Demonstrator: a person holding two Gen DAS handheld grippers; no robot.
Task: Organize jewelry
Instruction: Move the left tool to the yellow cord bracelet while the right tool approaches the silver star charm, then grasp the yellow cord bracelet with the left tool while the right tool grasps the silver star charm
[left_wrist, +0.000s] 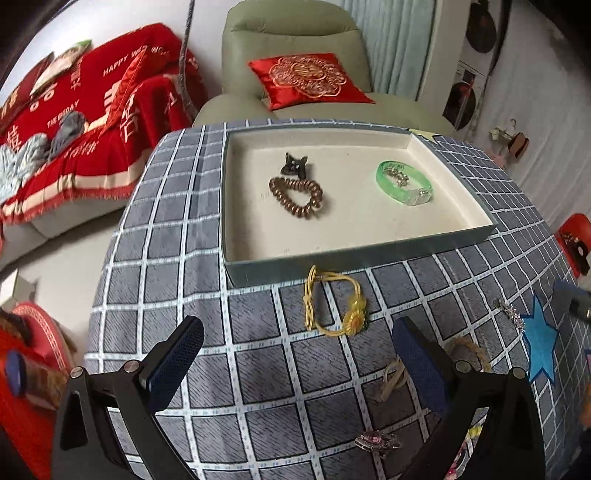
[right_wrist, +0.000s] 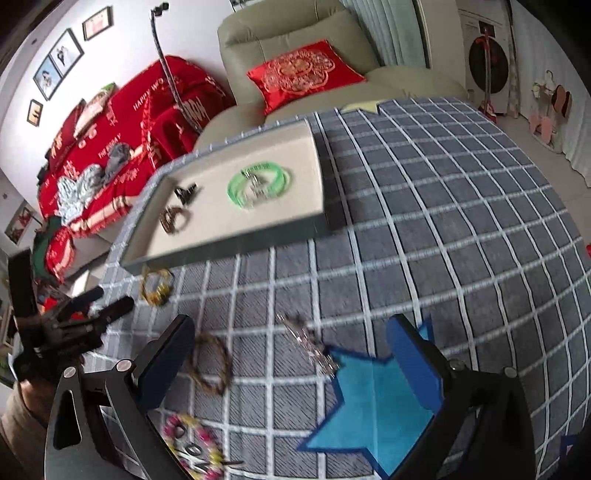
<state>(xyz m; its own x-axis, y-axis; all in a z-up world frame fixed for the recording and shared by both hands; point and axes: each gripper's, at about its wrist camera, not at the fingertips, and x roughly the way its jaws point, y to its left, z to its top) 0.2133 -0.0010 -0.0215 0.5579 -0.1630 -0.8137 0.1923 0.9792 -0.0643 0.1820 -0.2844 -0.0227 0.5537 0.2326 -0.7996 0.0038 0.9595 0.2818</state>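
Checked tablecloth covers the work surface. Shallow tray sits toward its far side, holding a brown coil hair tie, a dark clip touching it, and a green bangle.

Left gripper: jaws spread wide, nothing between them, touching nothing. Yellow cord bracelet lies on the cloth just outside the tray's near wall, ahead of the jaws.

Right gripper: jaws wide apart, empty, above a blue star patch. Brown braided ring and silver chain piece lie between its fingers on the cloth; both motion-blurred. Beaded item cut off at bottom edge.
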